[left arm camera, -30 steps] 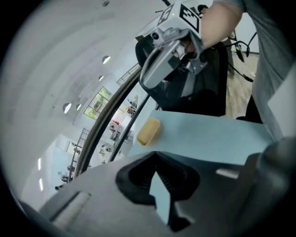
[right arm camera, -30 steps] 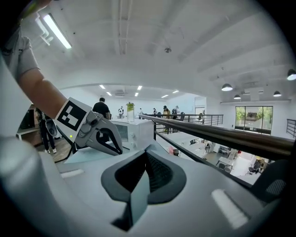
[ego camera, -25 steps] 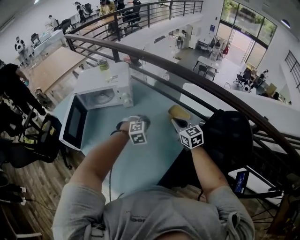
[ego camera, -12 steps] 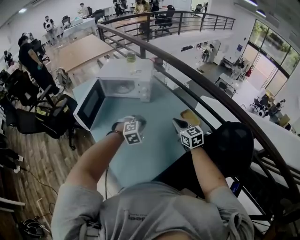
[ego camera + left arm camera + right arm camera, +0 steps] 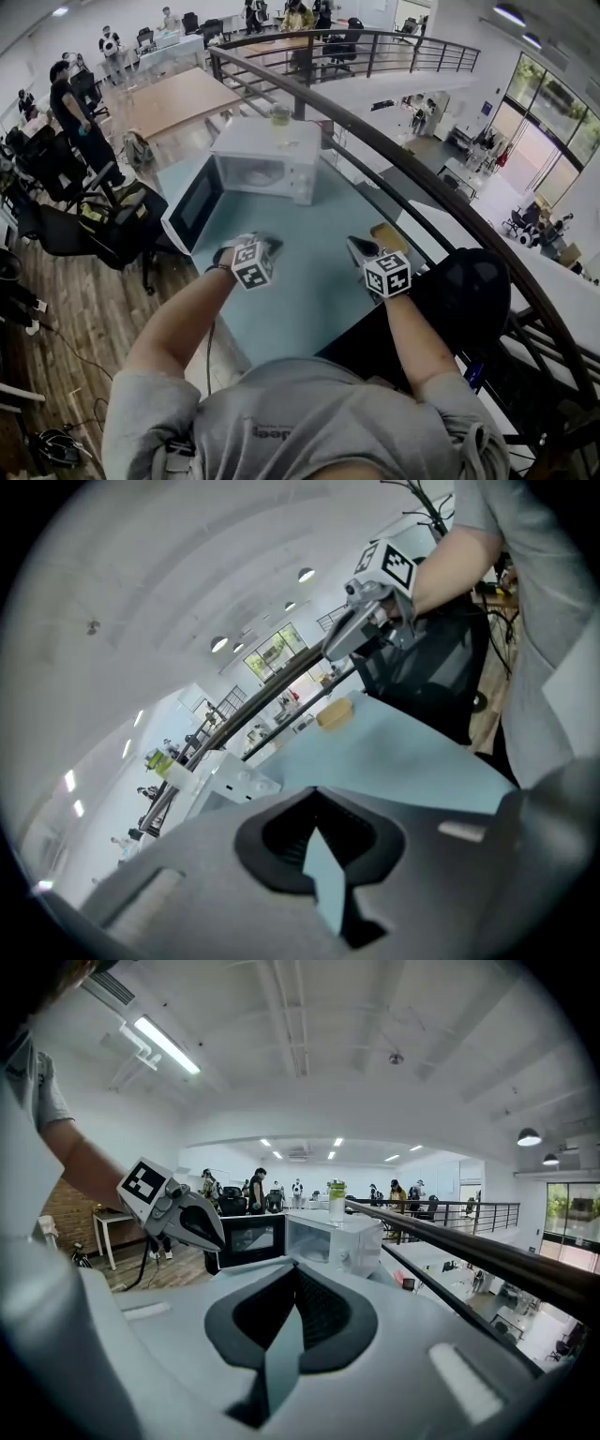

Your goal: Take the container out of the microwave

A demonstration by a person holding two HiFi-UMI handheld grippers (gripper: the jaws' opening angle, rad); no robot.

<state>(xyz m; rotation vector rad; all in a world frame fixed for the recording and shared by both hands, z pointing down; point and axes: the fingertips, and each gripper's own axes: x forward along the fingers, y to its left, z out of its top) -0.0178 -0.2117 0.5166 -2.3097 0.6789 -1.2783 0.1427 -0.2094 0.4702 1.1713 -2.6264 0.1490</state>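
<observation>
A white microwave [image 5: 267,161] stands at the far end of the light blue table [image 5: 309,291], its dark-windowed door [image 5: 197,208] swung open to the left. Inside I see a pale round container [image 5: 251,175]. Both grippers hang over the middle of the table, well short of the microwave. My left gripper [image 5: 267,246] and my right gripper [image 5: 359,248] are each shut with nothing held. The right gripper view shows the microwave [image 5: 328,1237] ahead and the left gripper [image 5: 192,1218] at the left.
A clear bottle with a green lid [image 5: 279,117] stands on top of the microwave. A yellow sponge-like block [image 5: 387,234] lies by the right gripper. A dark railing [image 5: 394,159] runs along the table's far right side. Office chairs [image 5: 103,230] stand left of the table.
The head view has swung, so the microwave sits more to the right and centre of the frame. Both grippers stay shut over the middle of the table.
</observation>
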